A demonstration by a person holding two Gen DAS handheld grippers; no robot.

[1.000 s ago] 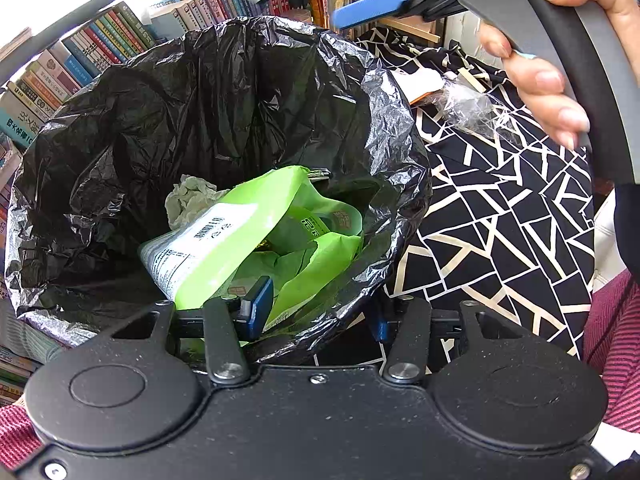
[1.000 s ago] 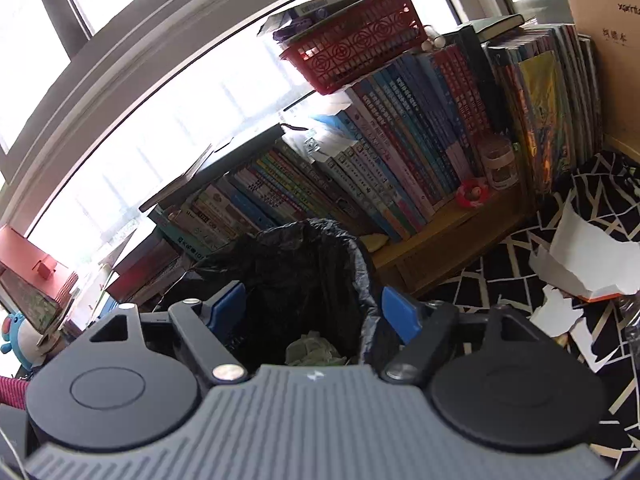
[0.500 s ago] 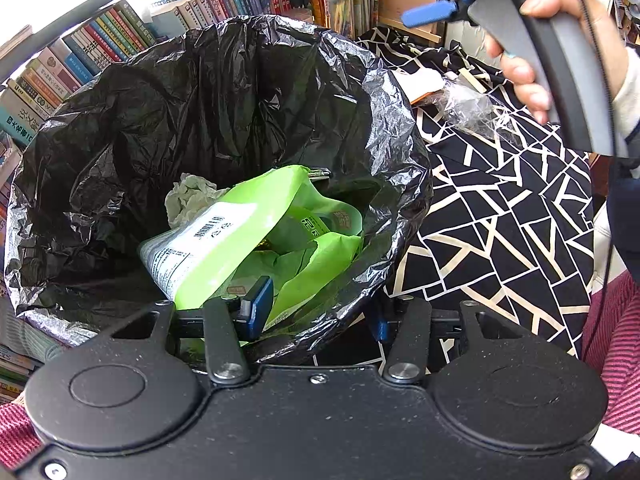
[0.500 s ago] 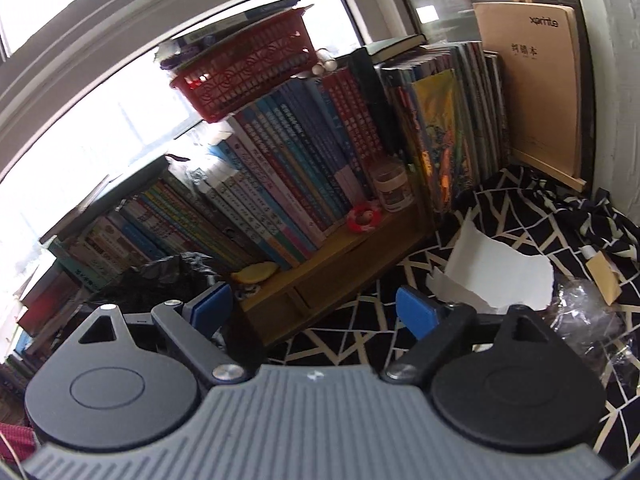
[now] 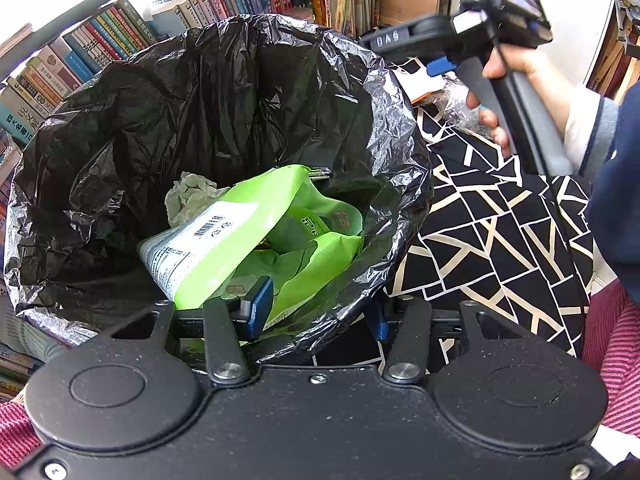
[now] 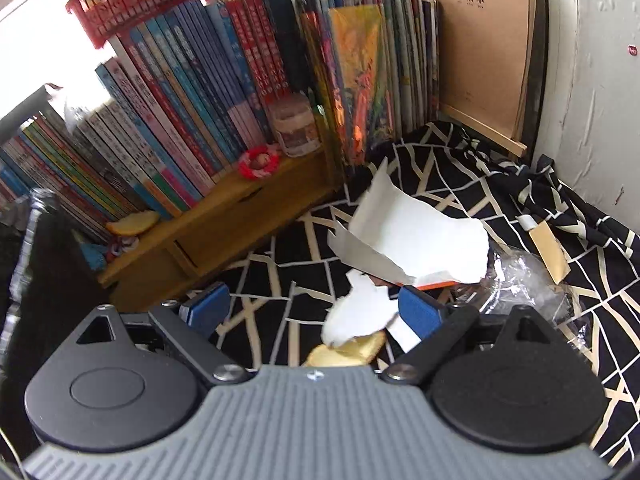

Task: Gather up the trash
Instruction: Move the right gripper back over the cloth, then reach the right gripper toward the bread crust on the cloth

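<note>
From the left wrist camera, the left tongs [image 5: 316, 312] are clamped on the near rim of the black bin bag [image 5: 224, 92], one blue pad inside and one outside the plastic, holding the mouth wide. A green snack packet [image 5: 248, 236] and a crumpled tissue [image 5: 190, 196] lie inside the bag. Further right, a hand [image 5: 508, 80] grips the right tongs' handle above the black-and-white patterned cloth [image 5: 492, 240]; their tips are hidden here. From the right wrist camera, the right tongs [image 6: 316, 308] stand released with nothing between the pads, their jaws having just been opening, aimed down at litter on the cloth. A small torn paper scrap [image 6: 360, 312] lies just ahead between the pads, touching a yellow piece [image 6: 348, 350] beneath it; a larger torn white sheet [image 6: 416, 236] and clear crumpled plastic [image 6: 528, 284] lie beyond. The step in hand looks like reaching for the next piece. Next the tongs should probably lower around the scrap, close, and carry it to the bag.
</note>
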